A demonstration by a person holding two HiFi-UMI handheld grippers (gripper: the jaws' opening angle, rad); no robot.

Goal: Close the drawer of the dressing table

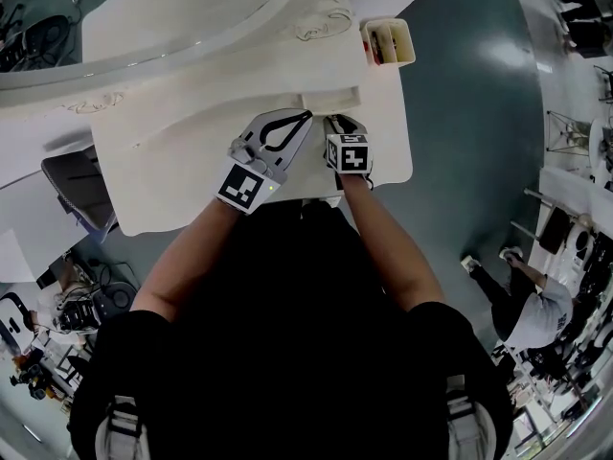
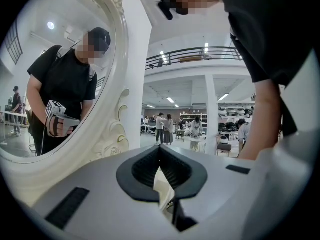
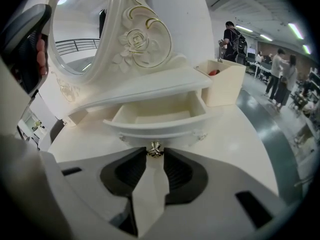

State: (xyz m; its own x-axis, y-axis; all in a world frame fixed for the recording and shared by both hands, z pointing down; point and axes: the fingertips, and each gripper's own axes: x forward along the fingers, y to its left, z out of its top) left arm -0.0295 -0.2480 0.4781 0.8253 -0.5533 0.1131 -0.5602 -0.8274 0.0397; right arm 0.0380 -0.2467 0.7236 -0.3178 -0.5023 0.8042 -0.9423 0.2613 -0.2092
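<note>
1. Drawer (image 3: 159, 115) stood pulled out of dressing table (image 3: 235, 134), knob (image 3: 155, 149) facing forward
2. Right hand-held gripper (image 3: 155, 154) clamped that knob between its jaw tips
3. Left hand-held gripper (image 2: 160, 148) was clenched, empty, near mirror (image 2: 30, 44)

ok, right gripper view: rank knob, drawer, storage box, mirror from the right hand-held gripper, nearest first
1. Knob, between the jaw tips.
2. Drawer, open, just behind it.
3. Storage box, back right, and mirror, back left: too close to call.
</note>
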